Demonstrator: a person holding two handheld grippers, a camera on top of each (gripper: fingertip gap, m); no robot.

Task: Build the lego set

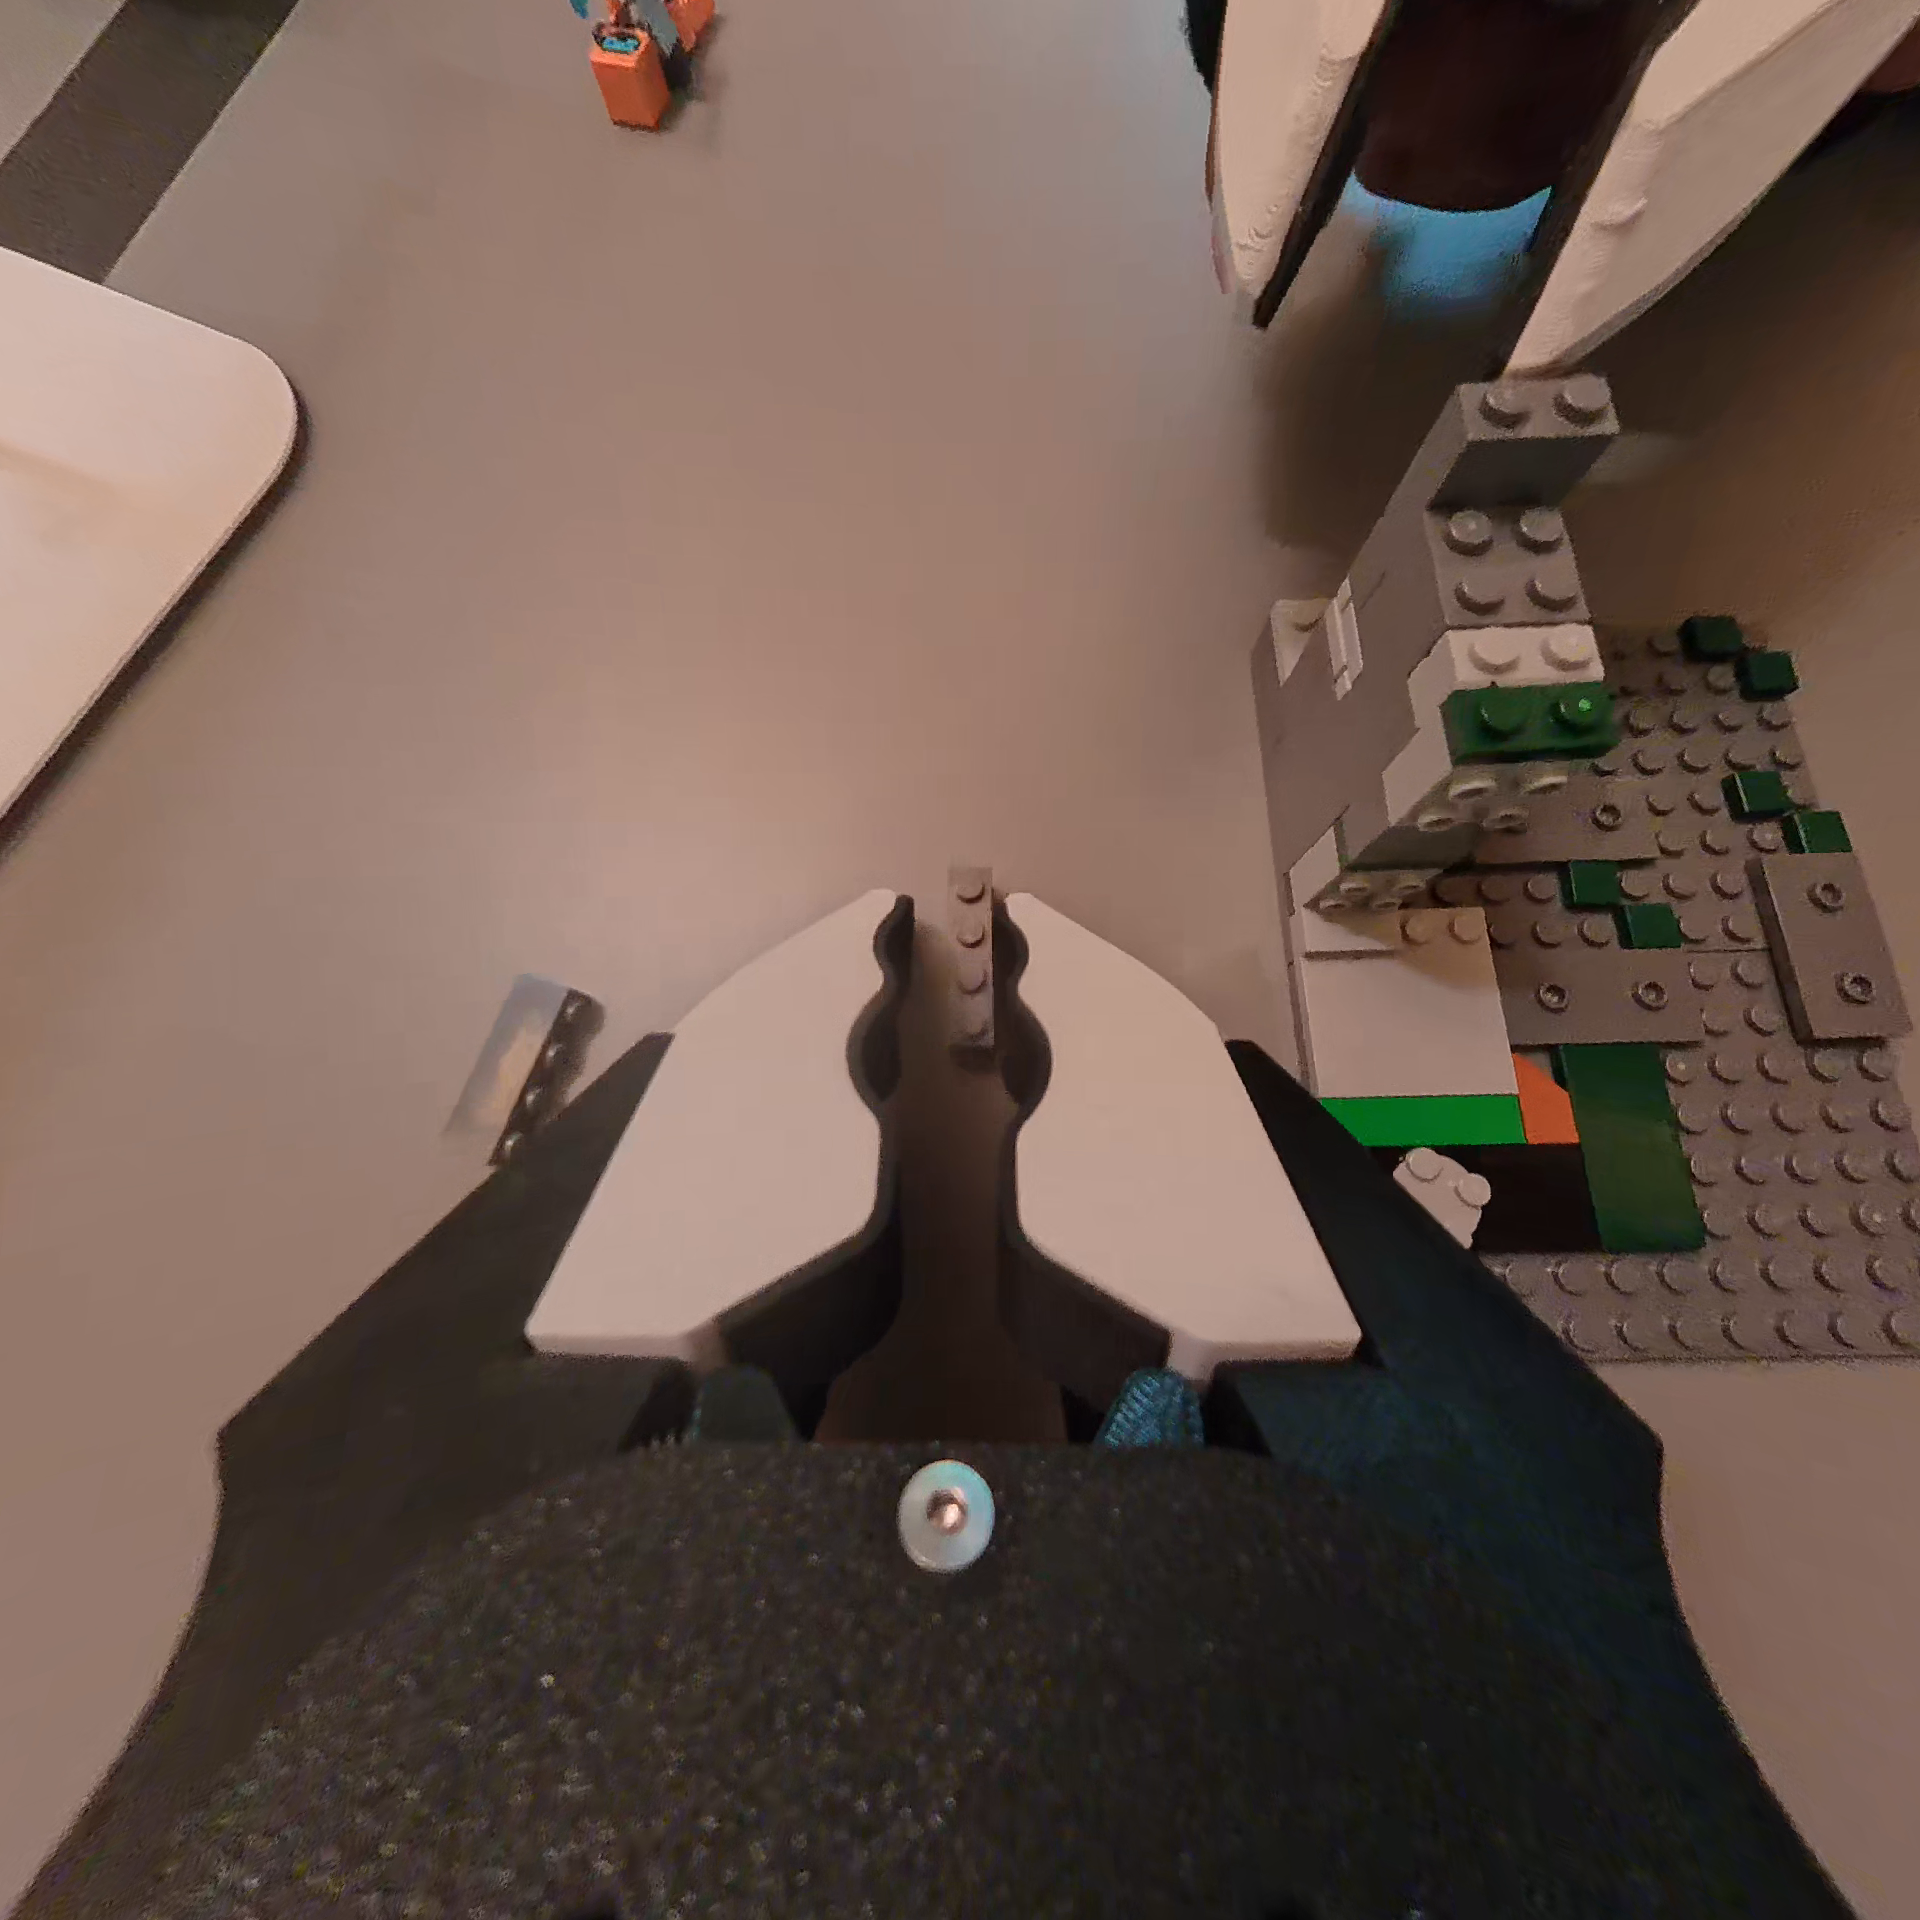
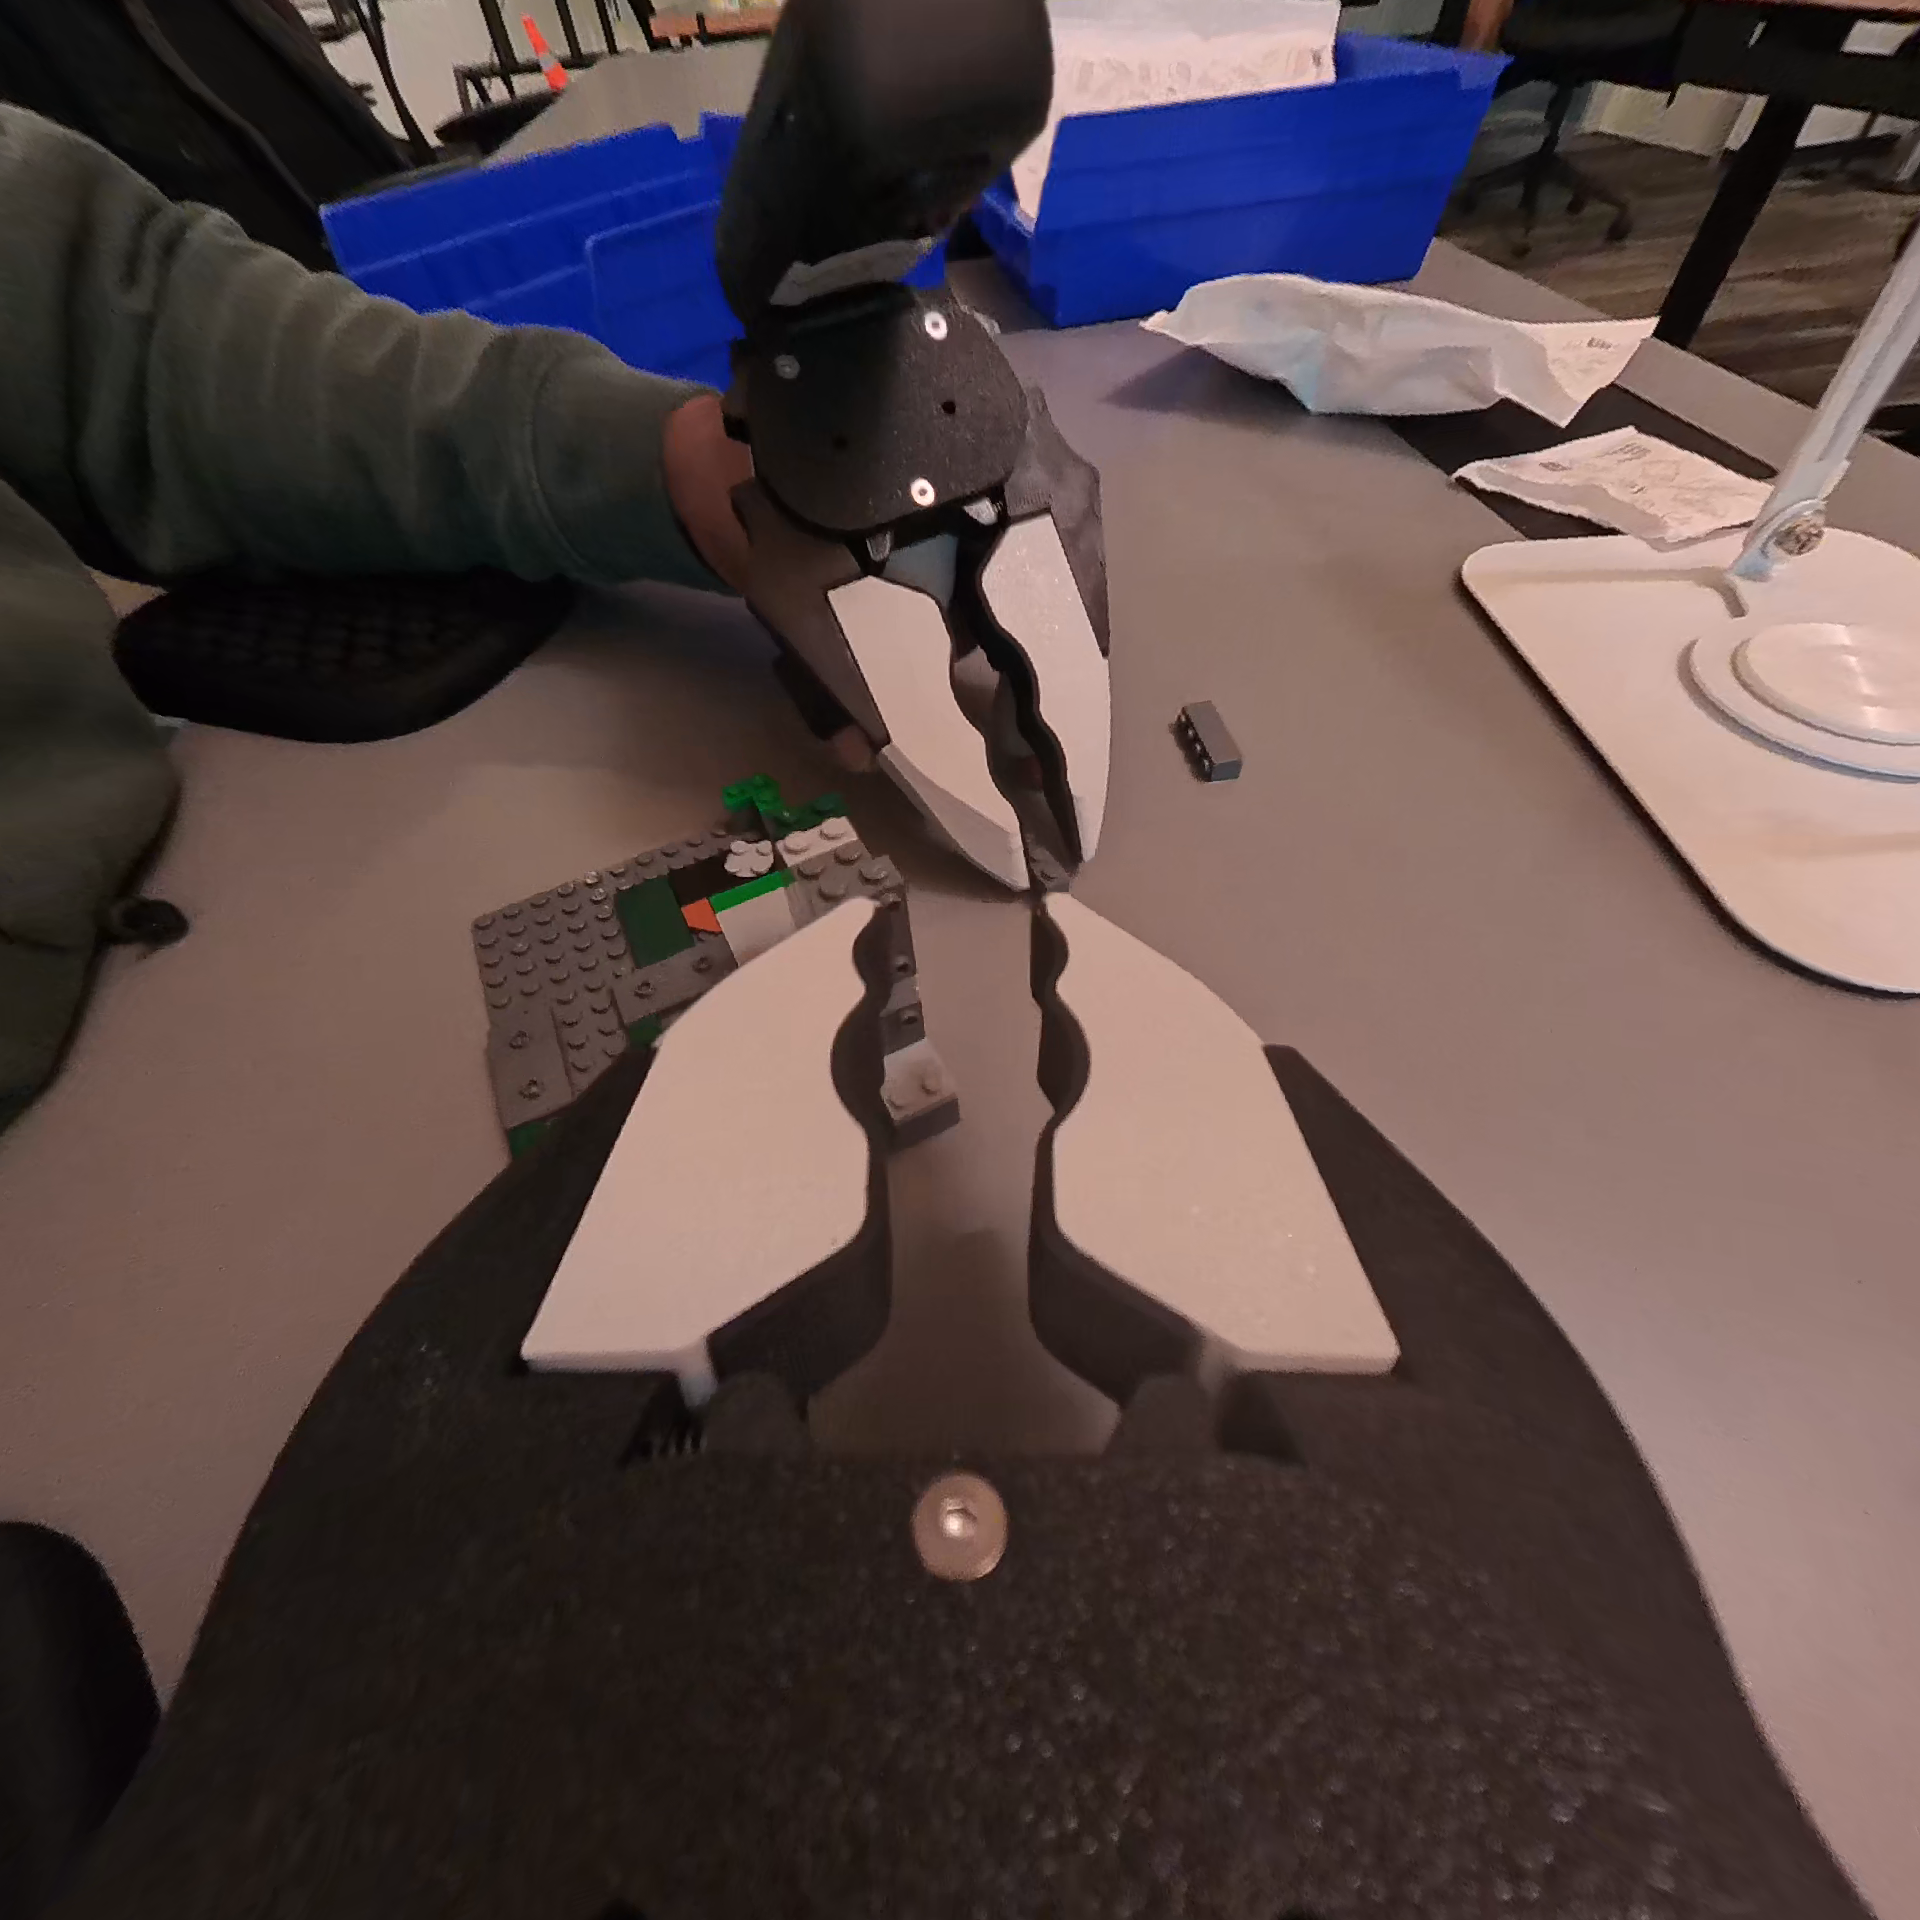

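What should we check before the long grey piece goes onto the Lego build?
1. Left gripper shut on the long grey piece: ok.
2. Piece straight between the fingers, studs showing: ok.
3. Right gripper open, holding nothing: ok.
4. Grey baseplate flat on the table: ok.
5. Right gripper steadying the build: not ok, it is not gripping it.
6. Exact spot for the piece: cannot tell.
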